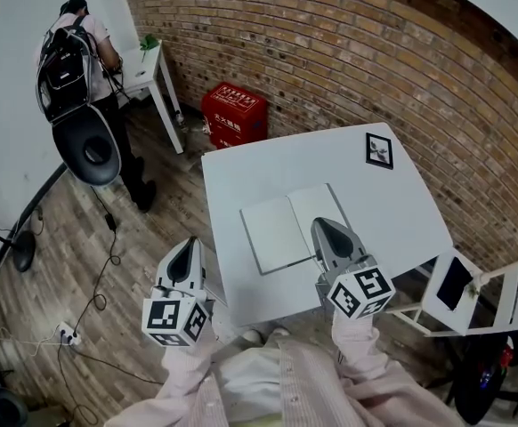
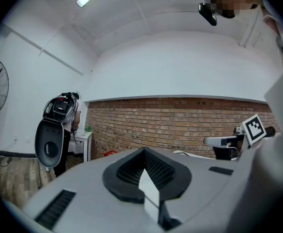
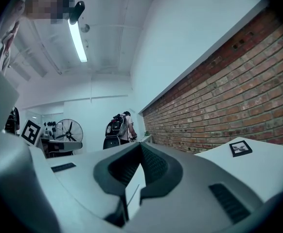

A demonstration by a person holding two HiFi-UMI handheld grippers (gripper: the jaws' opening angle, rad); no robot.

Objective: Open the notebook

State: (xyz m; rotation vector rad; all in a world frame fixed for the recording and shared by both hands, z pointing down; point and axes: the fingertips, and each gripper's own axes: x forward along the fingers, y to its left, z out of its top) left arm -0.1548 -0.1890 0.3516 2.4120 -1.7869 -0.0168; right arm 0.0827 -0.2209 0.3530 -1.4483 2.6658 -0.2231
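Off the left edge of the white table (image 1: 241,172) the left gripper (image 1: 186,247) hangs with jaws seemingly pressed together on nothing, to its right the notebook (image 1: 275,234) lies open on the table, and the right gripper (image 1: 326,228) is clenched and empty over its right page.

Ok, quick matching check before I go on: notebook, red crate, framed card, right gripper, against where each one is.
1 notebook
2 red crate
3 framed card
4 right gripper

a on the floor by the brick wall
b near the table's far right corner
c lying open mid-table
d at the notebook's right page

Pairs: 1-c, 2-a, 3-b, 4-d
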